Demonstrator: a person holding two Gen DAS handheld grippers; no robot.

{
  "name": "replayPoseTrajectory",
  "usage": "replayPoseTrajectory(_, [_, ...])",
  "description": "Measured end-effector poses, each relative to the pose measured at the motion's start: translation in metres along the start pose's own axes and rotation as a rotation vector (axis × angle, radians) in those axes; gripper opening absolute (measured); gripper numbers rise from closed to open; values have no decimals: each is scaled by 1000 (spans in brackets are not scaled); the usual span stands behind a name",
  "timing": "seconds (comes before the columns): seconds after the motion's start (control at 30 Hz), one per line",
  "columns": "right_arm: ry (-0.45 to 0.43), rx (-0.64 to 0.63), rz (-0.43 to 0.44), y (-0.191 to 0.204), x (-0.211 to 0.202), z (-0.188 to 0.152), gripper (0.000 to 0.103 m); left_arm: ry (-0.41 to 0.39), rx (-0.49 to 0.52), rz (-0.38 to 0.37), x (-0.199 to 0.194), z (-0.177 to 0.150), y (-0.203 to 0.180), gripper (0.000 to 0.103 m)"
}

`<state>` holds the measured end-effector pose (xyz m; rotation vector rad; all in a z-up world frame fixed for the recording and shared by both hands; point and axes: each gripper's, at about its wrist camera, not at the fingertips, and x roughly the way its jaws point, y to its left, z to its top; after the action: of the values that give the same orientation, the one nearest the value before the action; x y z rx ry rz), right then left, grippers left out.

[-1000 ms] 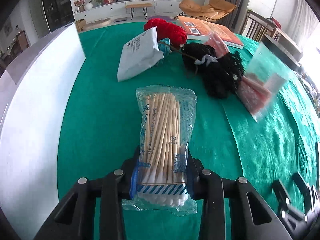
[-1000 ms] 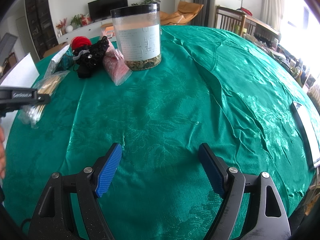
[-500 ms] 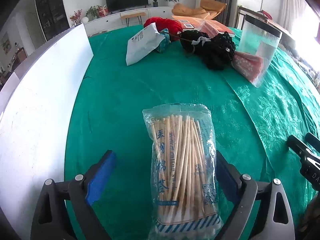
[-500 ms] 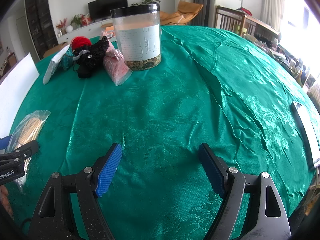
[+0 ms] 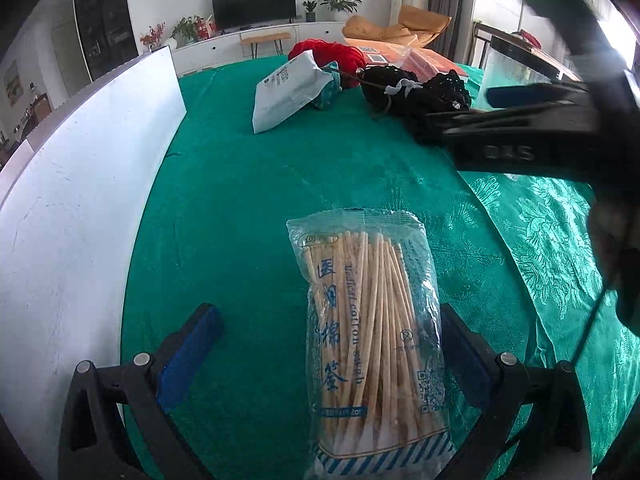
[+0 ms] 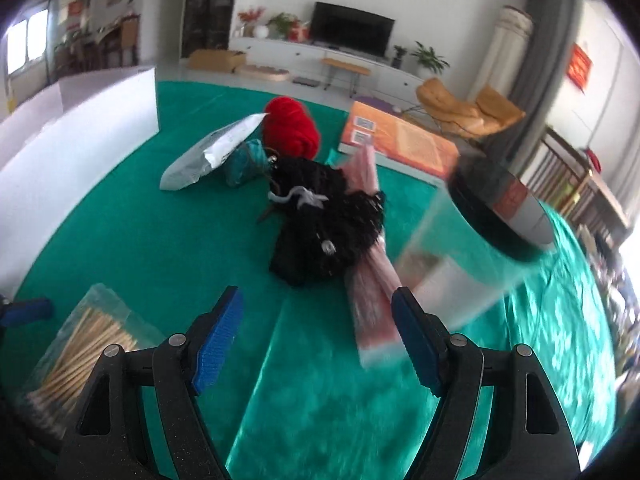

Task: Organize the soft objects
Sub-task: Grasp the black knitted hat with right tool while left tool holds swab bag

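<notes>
The left gripper (image 5: 324,344), jaws spread wide and gripping nothing, frames the cotton swab packet (image 5: 372,336) lying flat on the green tablecloth (image 5: 240,200), apparently set apart as sorted. The right gripper (image 6: 316,336), equally wide and empty, faces the pile: black yarn (image 6: 324,220), pink packet (image 6: 372,304), red yarn (image 6: 290,126), white pouch (image 6: 208,156). A clear jar (image 6: 472,256) crowds its right side.

A home living room: a flat-screen television (image 6: 351,29) on a low white cabinet (image 6: 320,60), potted plants (image 6: 429,56), a tan lounge chair (image 6: 468,110) and grey curtains (image 6: 536,52) surround the counter (image 6: 160,232), draped in a green patterned cloth.
</notes>
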<state>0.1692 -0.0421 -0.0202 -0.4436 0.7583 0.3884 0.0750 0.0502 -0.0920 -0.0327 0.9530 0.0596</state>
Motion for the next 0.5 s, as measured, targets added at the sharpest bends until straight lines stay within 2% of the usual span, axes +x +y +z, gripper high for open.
replayPoseTrajectory(0.1, [53, -107, -21, 14, 39, 20, 78, 0, 0, 0, -1, 0, 0, 103])
replayPoseTrajectory(0.17, [76, -126, -48, 15, 57, 26, 76, 0, 0, -1, -1, 0, 0, 103])
replayPoseTrajectory(0.23, [80, -122, -60, 12, 58, 27, 36, 0, 0, 0, -1, 0, 0, 103])
replayPoseTrajectory(0.27, [79, -107, -40, 10, 53, 27, 19, 0, 0, -1, 0, 0, 0, 103])
replayPoseTrajectory(0.4, [66, 3, 68, -3, 14, 7, 15, -1, 0, -1, -1, 0, 0, 103])
replayPoseTrajectory(0.5, [93, 119, 166, -21, -23, -28, 15, -1, 0, -1, -1, 0, 0, 103])
